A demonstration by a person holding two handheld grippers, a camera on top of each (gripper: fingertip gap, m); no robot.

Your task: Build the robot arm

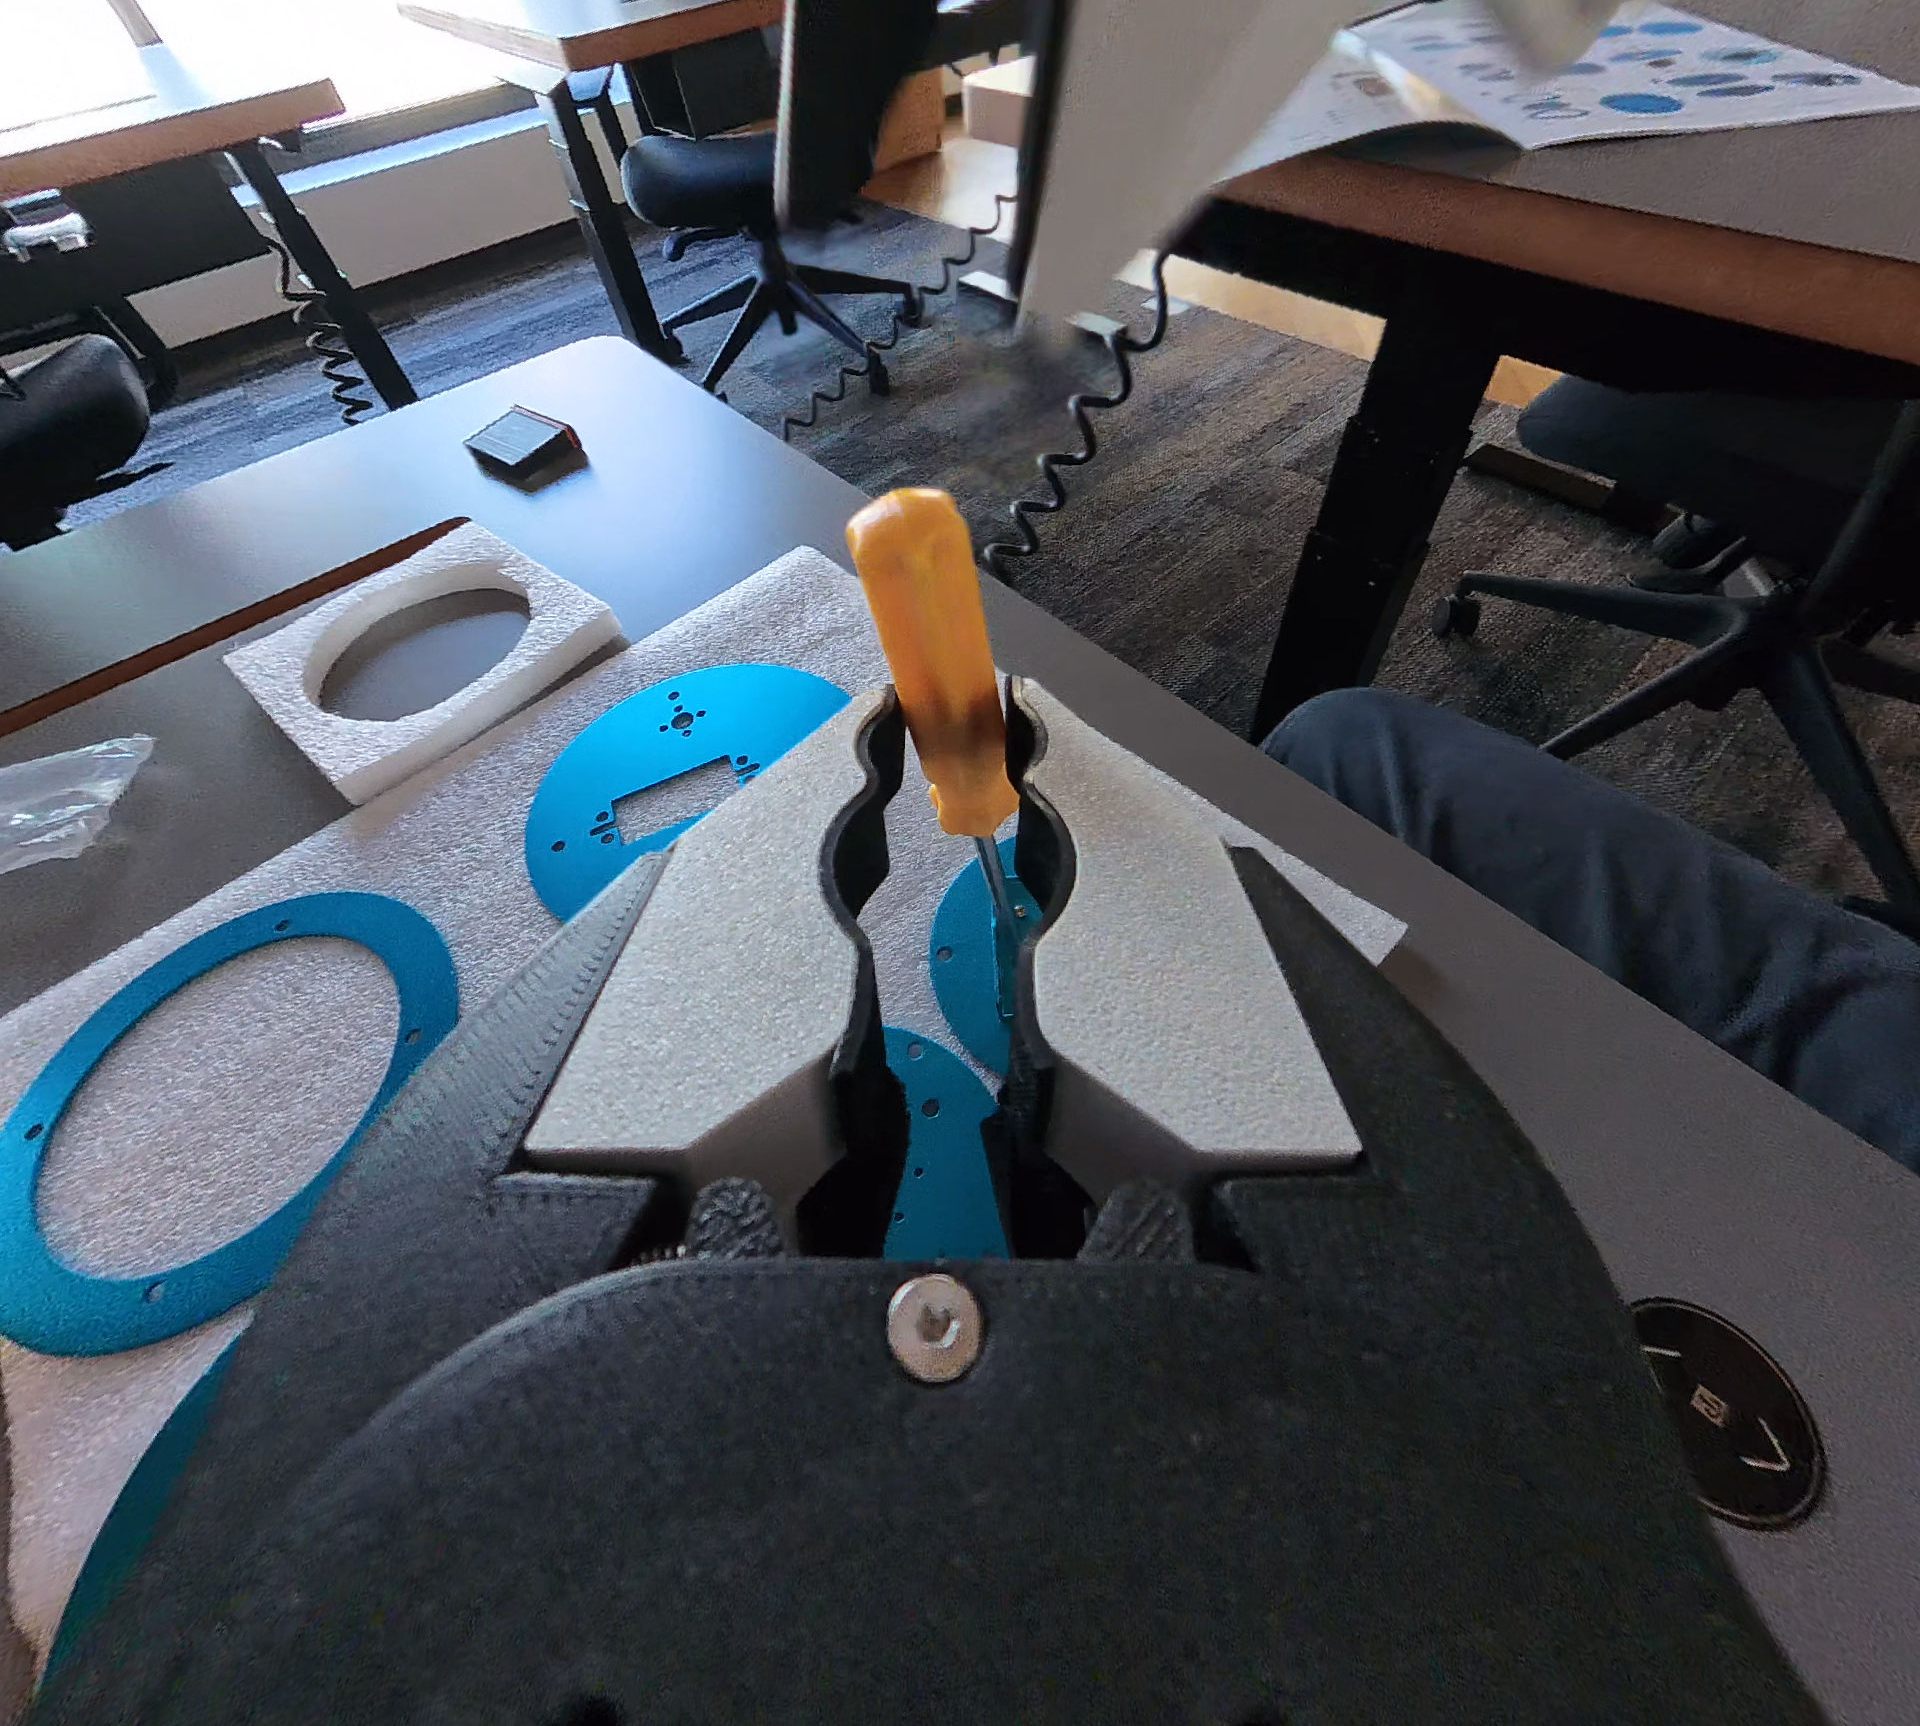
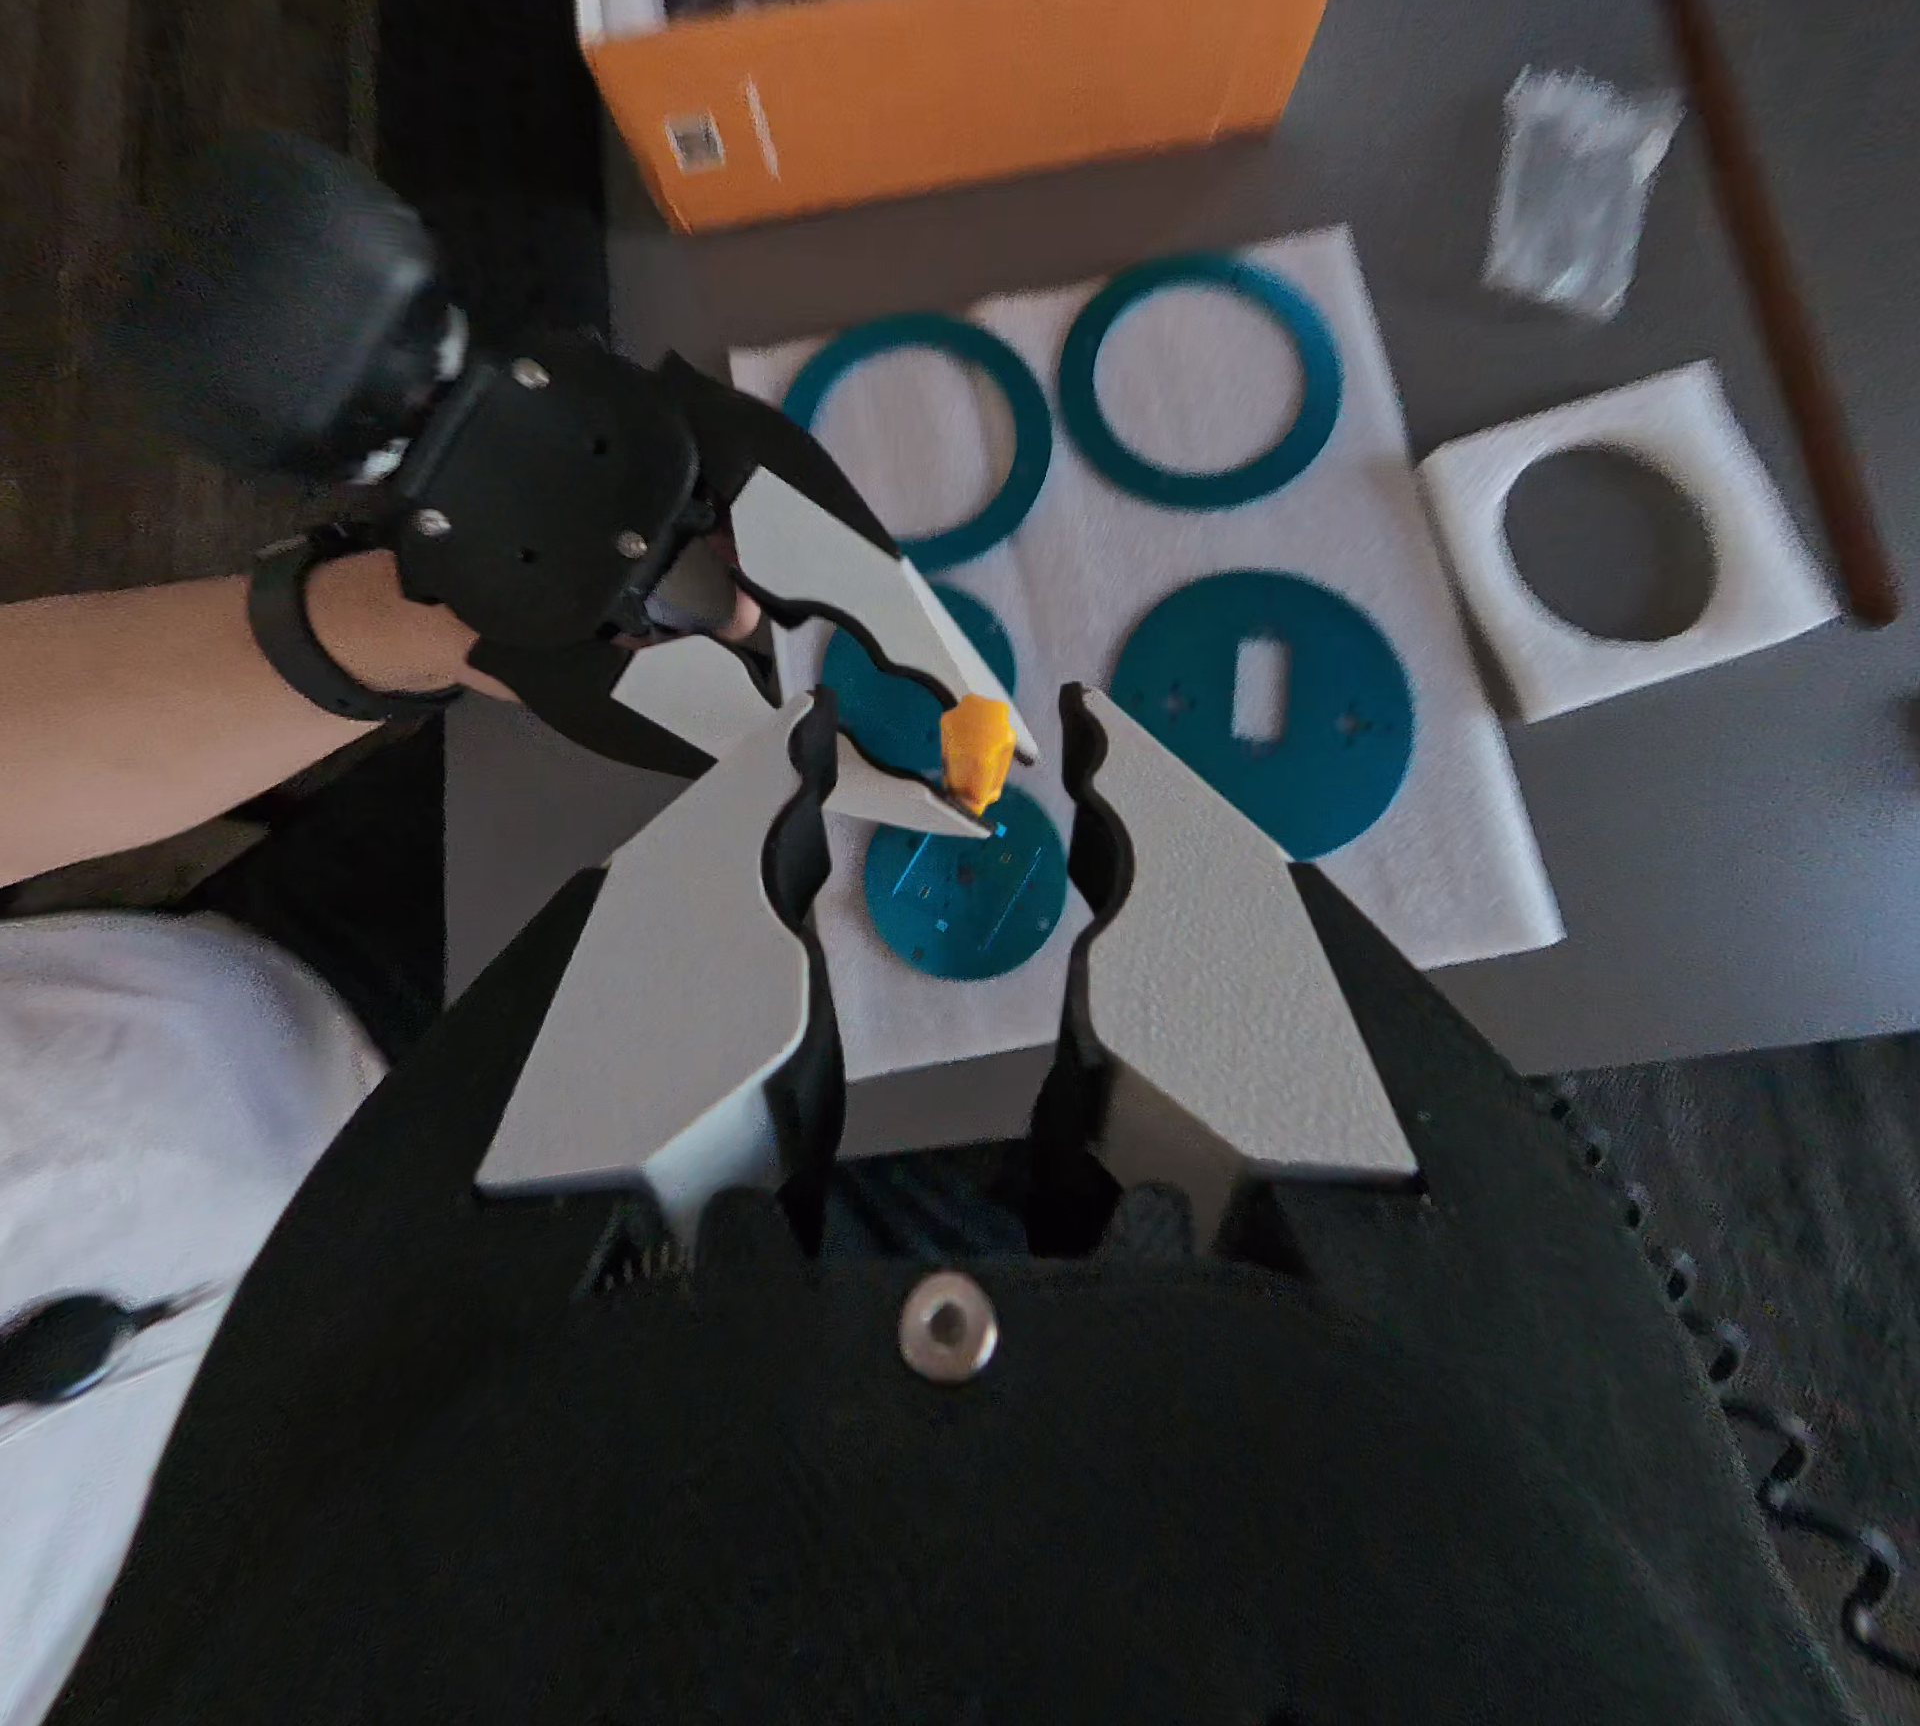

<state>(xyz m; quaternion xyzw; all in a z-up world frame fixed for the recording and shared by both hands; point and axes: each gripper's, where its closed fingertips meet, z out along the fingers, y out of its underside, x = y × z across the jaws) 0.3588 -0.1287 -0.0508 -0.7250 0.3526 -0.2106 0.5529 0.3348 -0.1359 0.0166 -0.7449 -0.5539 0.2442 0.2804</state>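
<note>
My left gripper (image 1: 951, 741) jaws clamp screwdriver (image 1: 930, 668) handle, tip on small disc (image 2: 966, 897). Right gripper (image 2: 945, 710) above disc, jaws open, empty. Risk: shallow grip, screwdriver tilts, tip skids across disc.

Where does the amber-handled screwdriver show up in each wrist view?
Left wrist view: screwdriver at centre, upright, clamped between the left gripper tips.
Right wrist view: screwdriver at centre, seen end-on from above.
Shared landmark: the small blue disc under its tip.
</note>
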